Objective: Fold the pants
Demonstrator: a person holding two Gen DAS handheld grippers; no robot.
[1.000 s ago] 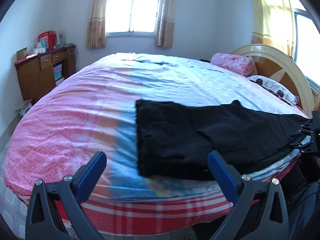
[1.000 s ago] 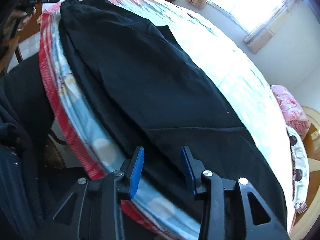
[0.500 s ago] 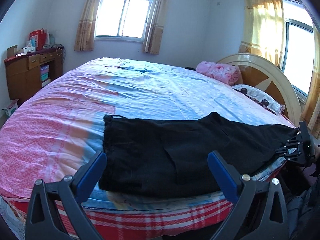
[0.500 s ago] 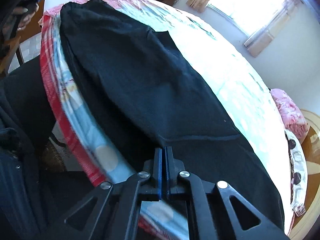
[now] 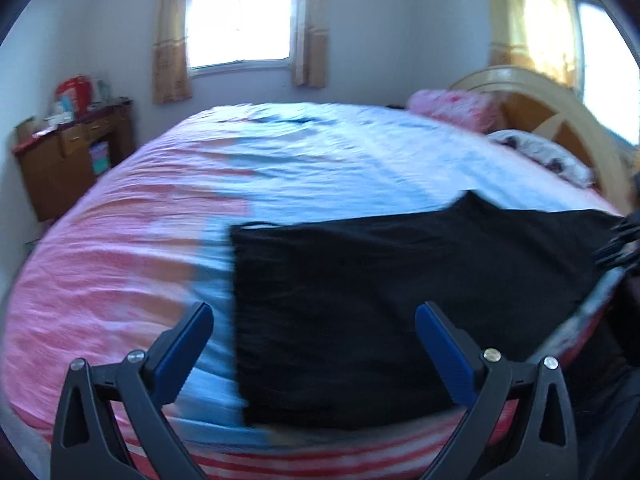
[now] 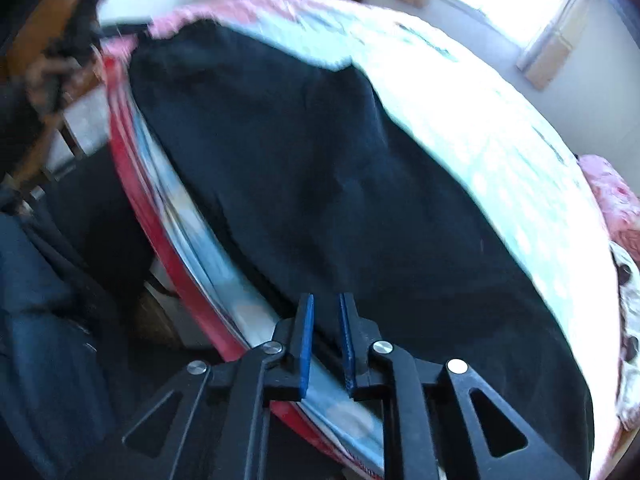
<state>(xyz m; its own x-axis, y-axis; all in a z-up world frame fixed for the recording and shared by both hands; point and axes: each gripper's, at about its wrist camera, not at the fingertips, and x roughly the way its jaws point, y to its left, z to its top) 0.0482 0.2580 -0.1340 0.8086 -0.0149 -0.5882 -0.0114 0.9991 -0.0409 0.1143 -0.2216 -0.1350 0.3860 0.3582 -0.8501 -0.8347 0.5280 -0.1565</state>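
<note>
Wooden desk [image 5: 68, 160] (cluttered), pink pillow [image 5: 456, 108]

Your daylight enters through the window [image 5: 240, 20], blown out white. Motion blur smears both views; the bed cover [image 5: 132, 264] shows streaked. Fisheye bends the edges, dark vignette in corners. The pants [image 6: 340, 184] read flat black, detail lost.

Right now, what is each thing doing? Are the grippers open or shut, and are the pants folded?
Left gripper: open wide, holding nothing.
Right gripper: slightly open at the near edge of the pants; grip unclear.
Pants: lying flat on the bed, legs stacked, not yet folded short.
Bed: covered, quilt spread out.
</note>
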